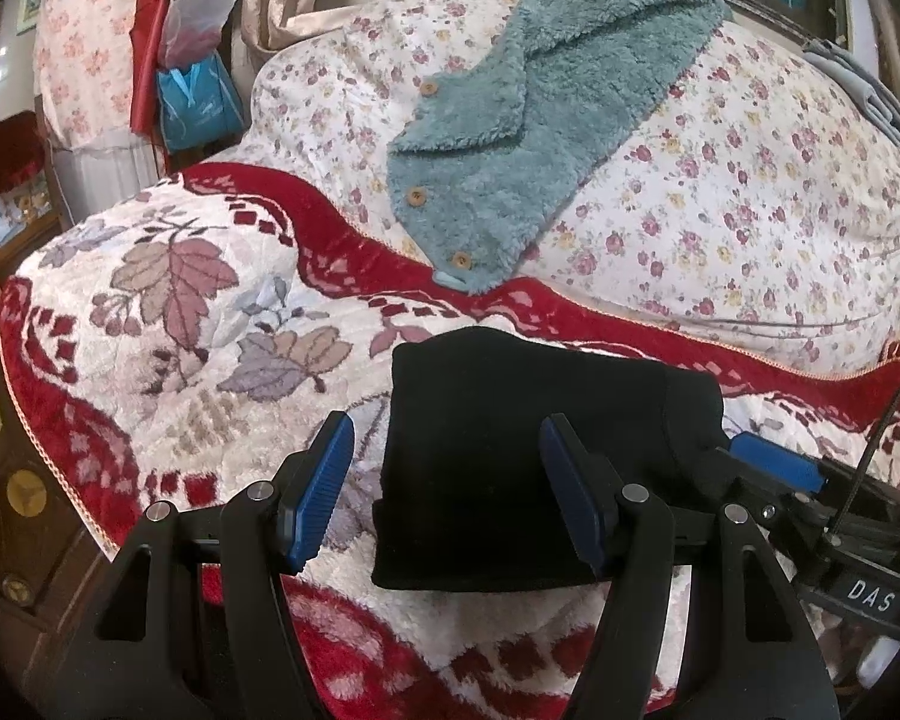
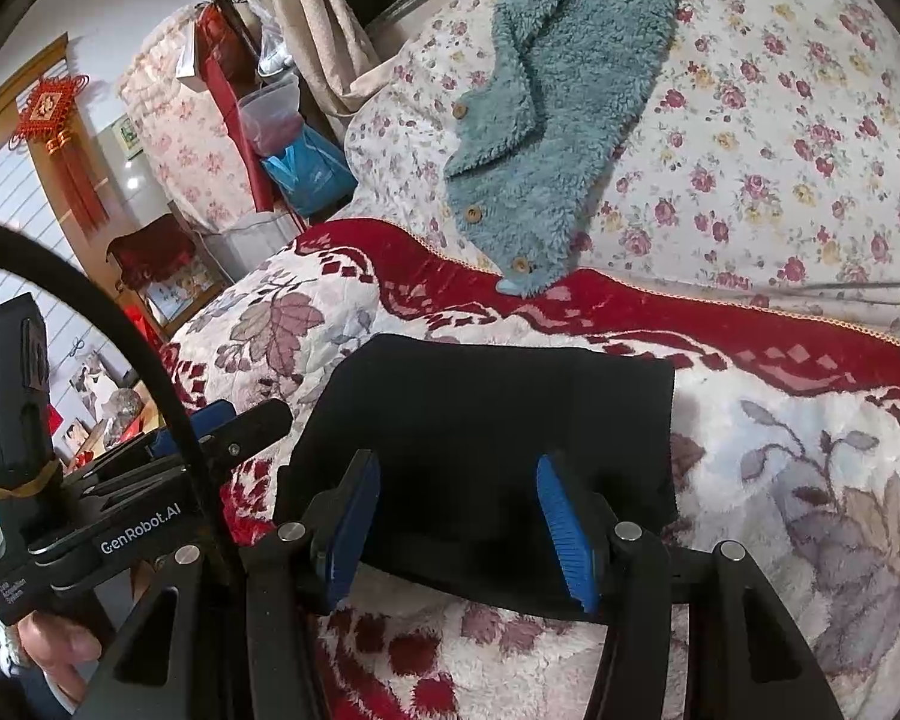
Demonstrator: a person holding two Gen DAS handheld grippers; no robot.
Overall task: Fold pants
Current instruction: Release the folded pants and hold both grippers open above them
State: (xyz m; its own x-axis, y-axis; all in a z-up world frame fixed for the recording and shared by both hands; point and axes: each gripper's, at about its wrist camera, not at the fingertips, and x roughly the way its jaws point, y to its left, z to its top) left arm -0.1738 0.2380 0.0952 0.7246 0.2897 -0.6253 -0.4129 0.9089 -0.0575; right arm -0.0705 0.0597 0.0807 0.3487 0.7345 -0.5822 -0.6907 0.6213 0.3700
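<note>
Blue-padded fingers (image 1: 324, 480) of the left gripper (image 1: 447, 489) are seen spread wide over the black pants (image 1: 510, 450), nothing being gripped between them; the right gripper (image 2: 459, 516) is likewise held agape above the same pants (image 2: 498, 420). The pants are laid as a compact folded bundle on the red-and-cream leaf blanket (image 1: 168, 312), just in front of its red border.

The fold is judged to be nearly finished. For the step in hand to be done well, the bundle should be pressed flat and its edges squared from both sides at once, so that the layers are not dragged apart; the near hem looks slightly uneven and would best be tucked level.

Beyond the pants, past the red border, one teal fleece garment (image 1: 534, 108) is draped over the floral quilt (image 1: 750, 192). By count: one pair of pants, two grippers, one fleece garment, three wooden buttons visible on it, one blanket, one quilt.
</note>
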